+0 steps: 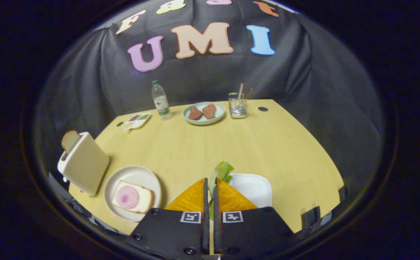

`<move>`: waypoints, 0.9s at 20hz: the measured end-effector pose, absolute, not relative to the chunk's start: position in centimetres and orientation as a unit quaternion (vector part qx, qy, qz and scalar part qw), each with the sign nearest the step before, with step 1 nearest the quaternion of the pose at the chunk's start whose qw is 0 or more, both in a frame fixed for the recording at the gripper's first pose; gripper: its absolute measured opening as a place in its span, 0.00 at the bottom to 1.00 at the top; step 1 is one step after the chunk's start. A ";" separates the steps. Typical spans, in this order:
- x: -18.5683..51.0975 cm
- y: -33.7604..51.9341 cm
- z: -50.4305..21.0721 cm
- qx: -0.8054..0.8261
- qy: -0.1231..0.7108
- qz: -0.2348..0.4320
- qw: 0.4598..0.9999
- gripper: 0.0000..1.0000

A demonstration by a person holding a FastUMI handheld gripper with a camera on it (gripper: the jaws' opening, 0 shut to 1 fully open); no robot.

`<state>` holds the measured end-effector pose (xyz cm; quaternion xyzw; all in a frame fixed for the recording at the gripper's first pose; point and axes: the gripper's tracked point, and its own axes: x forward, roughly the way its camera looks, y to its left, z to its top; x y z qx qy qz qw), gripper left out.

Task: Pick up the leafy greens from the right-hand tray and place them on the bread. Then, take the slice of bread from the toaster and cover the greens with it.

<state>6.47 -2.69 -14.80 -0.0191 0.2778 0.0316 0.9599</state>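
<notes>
My gripper [210, 182] is shut on the leafy greens [222, 171], which stick up between and just past the fingertips. It hangs above the near side of the yellow table. The white right-hand tray [255, 187] lies just right of the fingers. Left of the fingers a round plate [132, 174] carries a slice of bread [143, 200] topped with a pink round of ham [127, 197]. Further left stands a cream toaster [83, 166] with a slice of bread [69, 140] poking out of its slot.
At the far side of the table [260, 144] stand a water bottle [160, 100], a pale plate with two brown pieces [203, 112], a glass with sticks [237, 104] and a small flat packet [136, 120]. A dark hole [263, 108] marks the far right corner.
</notes>
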 end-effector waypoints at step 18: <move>4.2 14.7 -23.5 0.015 0.409 0.174 0.896 0.07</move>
